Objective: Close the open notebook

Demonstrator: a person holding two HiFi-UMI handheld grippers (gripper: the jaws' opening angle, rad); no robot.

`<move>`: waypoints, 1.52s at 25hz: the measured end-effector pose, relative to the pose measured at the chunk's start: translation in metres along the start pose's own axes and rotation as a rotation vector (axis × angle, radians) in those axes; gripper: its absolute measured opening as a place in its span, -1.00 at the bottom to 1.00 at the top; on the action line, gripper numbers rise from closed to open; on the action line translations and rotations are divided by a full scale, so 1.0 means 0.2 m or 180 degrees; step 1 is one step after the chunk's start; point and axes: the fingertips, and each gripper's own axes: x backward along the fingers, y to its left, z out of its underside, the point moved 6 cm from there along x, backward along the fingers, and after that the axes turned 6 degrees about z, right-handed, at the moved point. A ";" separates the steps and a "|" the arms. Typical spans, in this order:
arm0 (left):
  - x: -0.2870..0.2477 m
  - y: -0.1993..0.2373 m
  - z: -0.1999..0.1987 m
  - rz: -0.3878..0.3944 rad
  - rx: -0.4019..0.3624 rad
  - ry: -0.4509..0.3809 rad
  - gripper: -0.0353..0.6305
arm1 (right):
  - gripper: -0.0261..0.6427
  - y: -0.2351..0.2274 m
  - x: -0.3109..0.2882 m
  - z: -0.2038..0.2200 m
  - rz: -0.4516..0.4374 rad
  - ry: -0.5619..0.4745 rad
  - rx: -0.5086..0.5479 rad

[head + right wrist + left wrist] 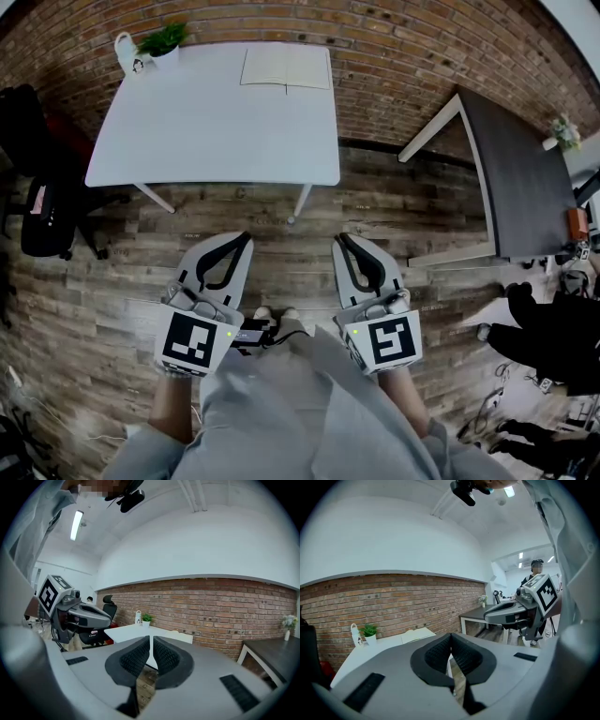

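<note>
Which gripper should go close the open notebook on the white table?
Left, but only barely. The open notebook lies far ahead, almost midway between them, slightly nearer the left gripper than the right gripper. Both are shut and empty.

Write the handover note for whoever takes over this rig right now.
Left claw: shut, empty, held over the wood floor, well short of the table.
Right claw: shut, empty, level with the left one.
Notebook: lies open at the far edge of the white table, by the brick wall.
Done: nothing yet.
Left: approach the table and close the notebook.
</note>
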 end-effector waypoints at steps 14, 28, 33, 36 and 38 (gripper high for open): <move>-0.02 -0.07 -0.02 -0.0072 0.0010 0.0026 -0.84 | -0.76 -0.05 0.04 0.04 -0.0116 0.0006 -0.0119; -0.06 -0.14 -0.05 -0.0254 0.0108 0.0001 -0.84 | -0.76 -0.14 0.07 0.07 -0.0216 0.0004 -0.0097; -0.06 -0.20 -0.04 -0.0350 0.0116 -0.0018 -0.84 | -0.76 -0.16 0.12 0.09 -0.0257 -0.0069 -0.0037; -0.05 -0.23 -0.05 -0.0406 0.0100 -0.0035 -0.84 | -0.76 -0.18 0.15 0.10 -0.0255 -0.0096 -0.0026; -0.06 -0.25 -0.07 -0.0415 0.0050 -0.0055 -0.84 | -0.76 -0.20 0.17 0.10 -0.0250 -0.0116 -0.0025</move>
